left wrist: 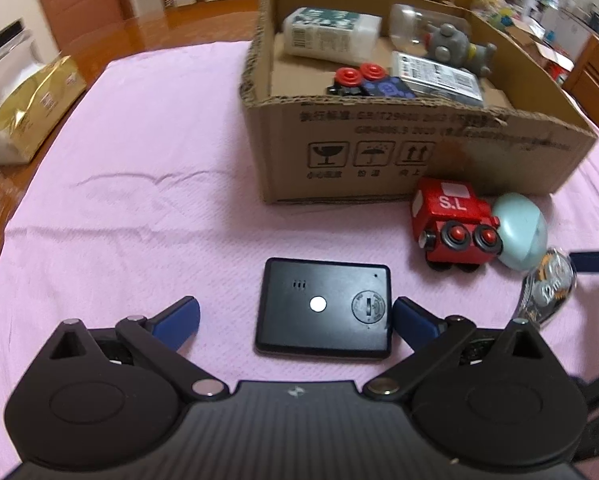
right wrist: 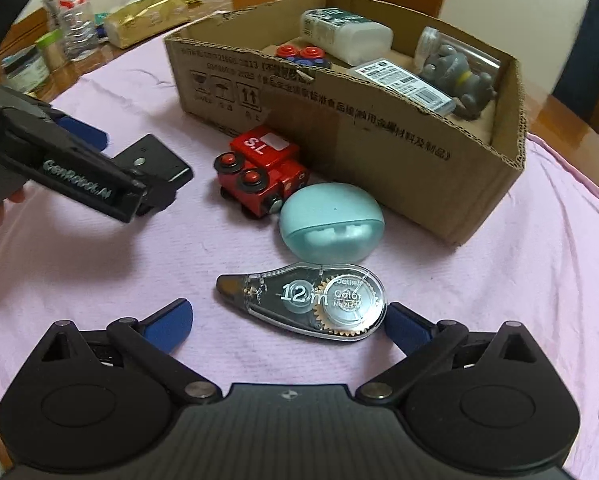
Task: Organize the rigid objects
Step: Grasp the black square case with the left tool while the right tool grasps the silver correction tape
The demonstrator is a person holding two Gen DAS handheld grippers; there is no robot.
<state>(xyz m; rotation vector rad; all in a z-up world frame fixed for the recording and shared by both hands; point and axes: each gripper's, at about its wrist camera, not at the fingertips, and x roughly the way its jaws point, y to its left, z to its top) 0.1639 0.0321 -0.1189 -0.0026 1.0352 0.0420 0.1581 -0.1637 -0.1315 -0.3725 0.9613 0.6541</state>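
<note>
- The left gripper is hovering low over the pink cloth with its fingers spread wide on either side of the black device, which is lying flat; this looks like a line-up for a pinch across its short sides.
- The right gripper is likewise standing wide open around the correction tape, its right finger just beside the rounded end, probably because the clear shell is easiest to grip across its width.
- The red toy train and the mint case are waiting side by side, touching, against the front wall of the cardboard box, so four loose things appear left to store.
- Inside the box a white bottle, a grey figure, a labelled pack and a red-wheeled toy are already lying.
- The train is reading "S.L"; the tape is showing "12m" and a "deli" mark; the left gripper's side is reading roughly "GenRobot.AI"; the box is carrying handling symbols and Chinese print too blurred to read.
</note>
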